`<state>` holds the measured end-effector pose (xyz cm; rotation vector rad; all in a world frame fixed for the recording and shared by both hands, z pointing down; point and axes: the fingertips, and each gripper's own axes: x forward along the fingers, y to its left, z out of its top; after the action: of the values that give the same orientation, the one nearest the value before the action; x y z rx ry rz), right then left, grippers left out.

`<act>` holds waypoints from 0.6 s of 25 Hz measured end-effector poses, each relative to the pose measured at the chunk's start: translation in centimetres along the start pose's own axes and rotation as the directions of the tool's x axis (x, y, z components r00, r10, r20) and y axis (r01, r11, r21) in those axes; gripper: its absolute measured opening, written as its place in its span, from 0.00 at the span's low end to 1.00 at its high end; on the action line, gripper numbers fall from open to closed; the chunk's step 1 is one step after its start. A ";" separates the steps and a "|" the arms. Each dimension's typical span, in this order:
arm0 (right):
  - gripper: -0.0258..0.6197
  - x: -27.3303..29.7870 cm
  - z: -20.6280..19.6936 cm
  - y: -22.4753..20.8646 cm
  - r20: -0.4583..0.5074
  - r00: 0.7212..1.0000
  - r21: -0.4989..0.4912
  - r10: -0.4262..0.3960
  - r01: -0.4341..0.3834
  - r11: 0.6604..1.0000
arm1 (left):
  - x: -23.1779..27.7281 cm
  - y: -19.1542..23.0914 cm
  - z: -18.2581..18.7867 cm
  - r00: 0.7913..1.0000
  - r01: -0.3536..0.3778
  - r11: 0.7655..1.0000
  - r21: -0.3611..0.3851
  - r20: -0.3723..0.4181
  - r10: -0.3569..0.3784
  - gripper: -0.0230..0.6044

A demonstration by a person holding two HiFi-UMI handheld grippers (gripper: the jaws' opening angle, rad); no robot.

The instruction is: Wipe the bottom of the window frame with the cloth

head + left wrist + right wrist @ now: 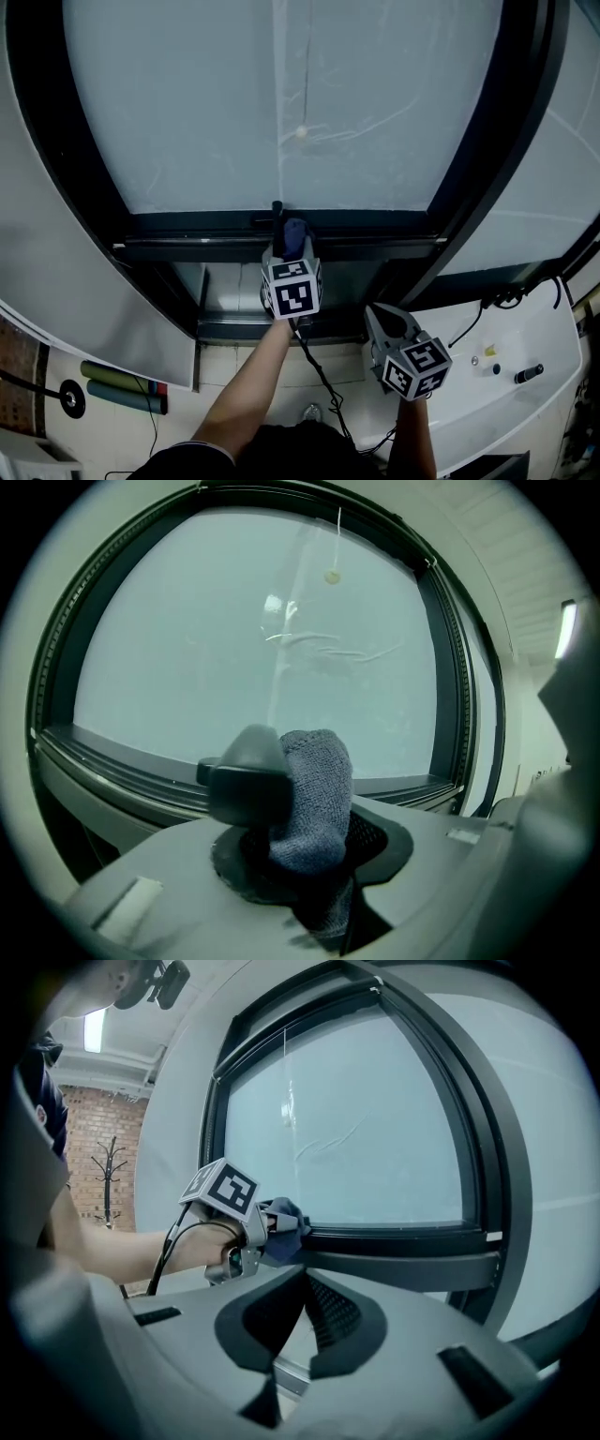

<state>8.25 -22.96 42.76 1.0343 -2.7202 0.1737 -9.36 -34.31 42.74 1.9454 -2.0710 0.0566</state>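
Left gripper (291,242): pinching blue cloth (314,799) at the bottom rail (375,225) of the window frame; the rail's long axis runs left-right. Right gripper (302,1283): jaws together, empty, farther away.

Nearest us, the right tongs (305,1274) point toward the window, their jaws closed tip to tip with nothing between them. Beyond them and a little left, the left tongs (267,1225) grip a blue cloth (289,1227) and hold it against the bottom rail of the dark frame (403,1239), near the frame's left corner. Their marker cube (221,1191) sits tilted on top, a black cable (172,1246) loops below it, and a bare forearm (108,1246) reaches in from the left. Pale glass (375,1119) fills the frame. Far left we see a brick wall (89,1138), a coat stand (111,1171) and a lit ceiling lamp (94,1030).
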 end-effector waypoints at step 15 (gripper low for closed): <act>0.04 2.9 0.6 4.2 -0.023 0.999 -0.027 0.038 -0.039 0.999 | -2.1 7.0 0.8 0.998 -0.061 0.998 0.027 0.032 0.060 0.23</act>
<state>3.27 -21.81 42.81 0.9674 -2.7156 0.1524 -16.28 -31.82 42.68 1.9112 -2.1596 0.0691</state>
